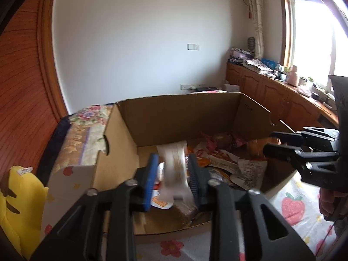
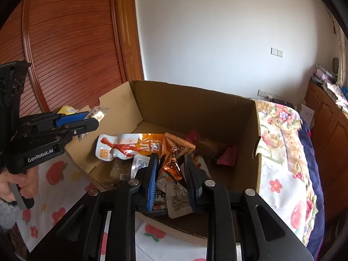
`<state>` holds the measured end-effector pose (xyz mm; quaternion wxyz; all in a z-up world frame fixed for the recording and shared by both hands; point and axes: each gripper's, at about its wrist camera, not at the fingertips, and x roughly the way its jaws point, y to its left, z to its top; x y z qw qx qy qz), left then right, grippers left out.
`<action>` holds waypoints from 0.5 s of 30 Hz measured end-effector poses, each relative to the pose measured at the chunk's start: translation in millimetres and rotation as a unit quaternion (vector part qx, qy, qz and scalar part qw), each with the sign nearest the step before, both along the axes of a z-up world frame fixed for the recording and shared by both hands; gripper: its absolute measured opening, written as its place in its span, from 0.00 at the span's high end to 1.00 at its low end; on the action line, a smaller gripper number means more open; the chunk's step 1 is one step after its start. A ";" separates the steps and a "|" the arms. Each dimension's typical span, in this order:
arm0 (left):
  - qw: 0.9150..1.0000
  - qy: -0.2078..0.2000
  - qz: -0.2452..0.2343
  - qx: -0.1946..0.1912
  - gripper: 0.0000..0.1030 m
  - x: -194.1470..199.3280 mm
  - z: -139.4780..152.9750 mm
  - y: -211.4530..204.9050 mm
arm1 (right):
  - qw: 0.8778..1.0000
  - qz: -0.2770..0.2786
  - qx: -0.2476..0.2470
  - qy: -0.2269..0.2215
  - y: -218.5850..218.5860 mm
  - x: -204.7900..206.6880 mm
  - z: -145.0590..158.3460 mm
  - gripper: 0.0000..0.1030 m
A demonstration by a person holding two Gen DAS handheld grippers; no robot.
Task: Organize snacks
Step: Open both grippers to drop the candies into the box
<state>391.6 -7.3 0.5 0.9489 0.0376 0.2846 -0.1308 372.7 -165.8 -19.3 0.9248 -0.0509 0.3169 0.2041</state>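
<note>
An open cardboard box (image 1: 174,117) (image 2: 195,108) lies on the bed with several snack packets in it, among them an orange-and-white packet (image 2: 128,145) and pink wrappers (image 2: 226,156). My left gripper (image 1: 173,163) hovers over the box's near left part. A blurred white packet (image 1: 176,167) hangs between its blue pads (image 1: 152,180), with a gap at each side. My right gripper (image 2: 171,161) is over the near right part. A crinkled orange foil packet (image 2: 171,167) sits loose between its pads (image 2: 152,180). Each gripper shows from the side in the other view: the right gripper (image 1: 271,143), the left gripper (image 2: 91,121).
The bedspread (image 1: 291,206) has a strawberry print, and a floral quilt (image 2: 282,141) lies beside the box. A yellow plush toy (image 1: 19,206) sits at the near left. Wooden cabinets (image 1: 271,91) with clutter run under the window. A hand (image 2: 13,180) holds the left gripper's handle.
</note>
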 end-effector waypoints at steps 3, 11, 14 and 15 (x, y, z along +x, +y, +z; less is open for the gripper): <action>1.000 0.003 -0.002 -0.006 0.65 -2.1 2.2 1.5 | 1.000 0.001 0.000 -0.002 0.3 -0.2 -0.4 0.57; 1.000 -0.004 0.001 0.002 0.64 -40.6 19.1 0.1 | 1.000 0.001 0.002 -0.008 1.7 -27.3 14.1 0.58; 1.000 -0.007 0.002 0.005 0.64 -59.9 27.4 -0.6 | 1.000 -0.001 0.002 -0.016 1.2 -47.2 24.7 0.58; 1.000 -0.009 0.002 0.006 0.64 -69.6 30.7 -0.9 | 1.000 -0.003 0.001 -0.019 0.3 -56.0 28.8 0.58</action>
